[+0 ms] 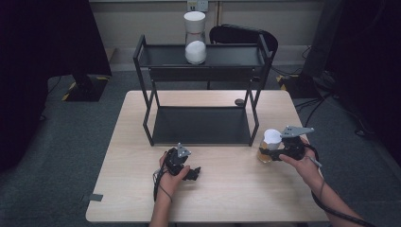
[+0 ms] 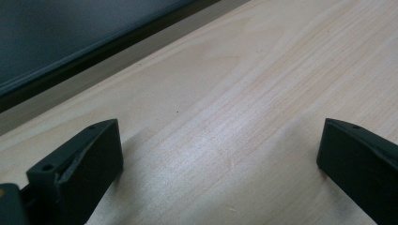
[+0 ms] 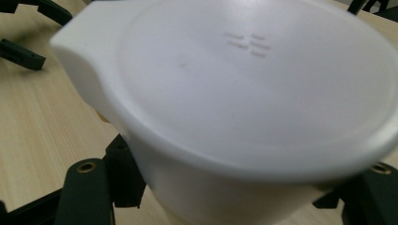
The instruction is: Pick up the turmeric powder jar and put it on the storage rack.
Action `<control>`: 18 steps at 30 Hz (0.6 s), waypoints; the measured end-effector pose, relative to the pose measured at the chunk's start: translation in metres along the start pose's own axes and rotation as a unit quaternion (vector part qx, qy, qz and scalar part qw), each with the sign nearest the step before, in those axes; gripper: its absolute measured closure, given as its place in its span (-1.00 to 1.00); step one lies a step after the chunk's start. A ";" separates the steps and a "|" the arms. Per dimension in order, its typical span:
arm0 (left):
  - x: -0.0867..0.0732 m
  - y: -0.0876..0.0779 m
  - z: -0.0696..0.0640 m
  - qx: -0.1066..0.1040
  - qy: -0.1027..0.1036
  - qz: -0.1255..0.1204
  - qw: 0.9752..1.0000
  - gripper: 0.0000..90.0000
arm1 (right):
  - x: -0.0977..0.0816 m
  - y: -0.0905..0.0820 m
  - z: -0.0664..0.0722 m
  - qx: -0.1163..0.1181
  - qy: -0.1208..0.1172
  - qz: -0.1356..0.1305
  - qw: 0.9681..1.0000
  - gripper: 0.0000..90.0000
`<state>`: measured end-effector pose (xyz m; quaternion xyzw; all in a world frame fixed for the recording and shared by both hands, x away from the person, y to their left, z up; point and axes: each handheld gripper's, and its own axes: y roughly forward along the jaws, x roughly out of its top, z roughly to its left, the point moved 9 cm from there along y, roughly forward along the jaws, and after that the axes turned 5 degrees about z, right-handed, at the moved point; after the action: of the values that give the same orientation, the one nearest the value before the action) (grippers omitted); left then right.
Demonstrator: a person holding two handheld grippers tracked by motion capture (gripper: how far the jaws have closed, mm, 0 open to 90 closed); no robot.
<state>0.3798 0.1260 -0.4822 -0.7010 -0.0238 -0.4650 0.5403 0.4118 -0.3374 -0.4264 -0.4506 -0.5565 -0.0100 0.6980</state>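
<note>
A jar (image 1: 270,144) with a white lid and amber contents stands near the table's right edge, just right of the black shelf rack (image 1: 203,124). My right gripper (image 1: 269,152) is shut on it from the right. In the right gripper view the white lid (image 3: 244,93) looms close, and a black finger (image 3: 89,187) presses the jar's body just under it. My left gripper (image 1: 191,172) rests on the table at front centre. In its own view the left gripper (image 2: 220,154) is open, with bare wood between its fingers (image 2: 89,159).
A second white-lidded jar (image 1: 195,38) with white contents stands on the rack's top shelf. The lower shelf (image 2: 70,37) is bare. A small dark round object (image 1: 239,101) lies on the wooden table (image 1: 227,198) behind the rack. A black chair (image 1: 236,34) stands beyond.
</note>
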 end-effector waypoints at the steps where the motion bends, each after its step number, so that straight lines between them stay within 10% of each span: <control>1: 0.000 0.000 0.000 0.000 0.000 0.000 1.000 -1.00 | 0.002 0.000 0.002 0.003 -0.002 0.000 1.000 -0.33; 18: 0.000 0.000 0.000 0.000 0.000 0.000 1.000 -1.00 | 0.029 0.009 0.020 0.044 -0.018 -0.004 0.999 -0.32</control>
<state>0.3798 0.1260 -0.4822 -0.7009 -0.0238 -0.4650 0.5403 0.4125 -0.3054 -0.4091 -0.4177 -0.5703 0.0195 0.7070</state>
